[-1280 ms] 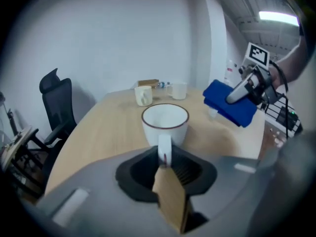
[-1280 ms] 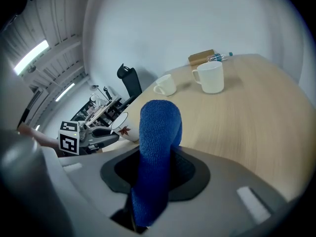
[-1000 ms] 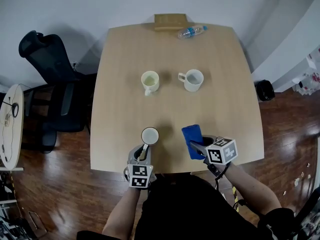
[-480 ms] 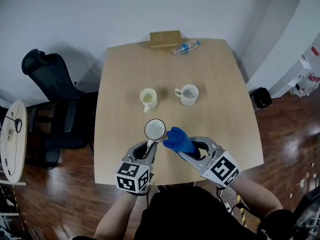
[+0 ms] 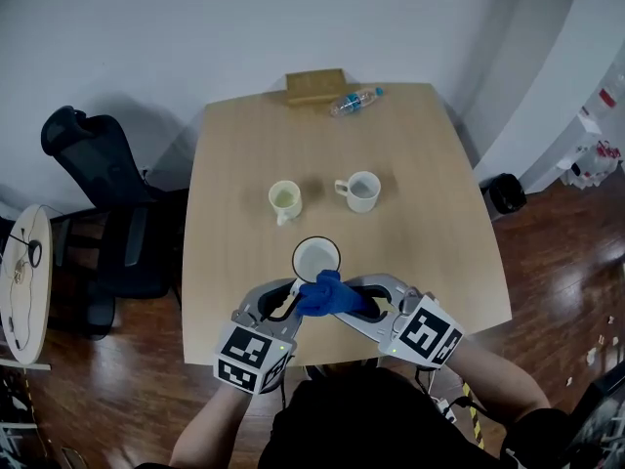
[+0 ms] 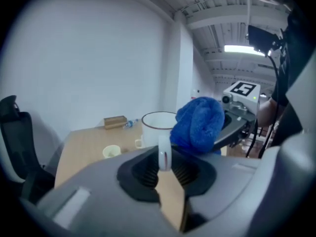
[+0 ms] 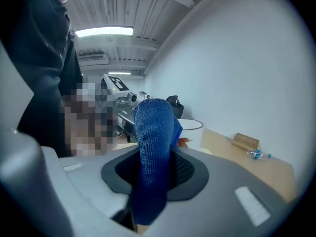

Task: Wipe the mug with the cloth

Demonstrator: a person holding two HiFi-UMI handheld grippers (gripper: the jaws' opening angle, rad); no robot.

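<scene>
A white mug with a dark rim (image 5: 316, 258) (image 6: 159, 125) is held up over the near part of the wooden table (image 5: 430, 223). My left gripper (image 5: 290, 298) (image 6: 165, 169) is shut on its handle (image 6: 164, 154). A bunched blue cloth (image 5: 324, 296) (image 6: 197, 125) (image 7: 153, 147) is clamped in my right gripper (image 5: 357, 302) (image 7: 153, 181), which is shut on it. The cloth lies against the mug's near right side, just below the rim. In the right gripper view the mug's rim (image 7: 191, 124) shows behind the cloth.
Further out on the table stand a cream mug (image 5: 284, 199) and a white mug (image 5: 360, 191). A water bottle (image 5: 354, 100) and a wooden block (image 5: 315, 86) lie at the far edge. A black office chair (image 5: 93, 174) and a round side table (image 5: 24, 262) are at the left.
Both grippers have risen. The mug has come up off the table, and the right gripper has rolled and swung left, bringing the cloth against the mug.
</scene>
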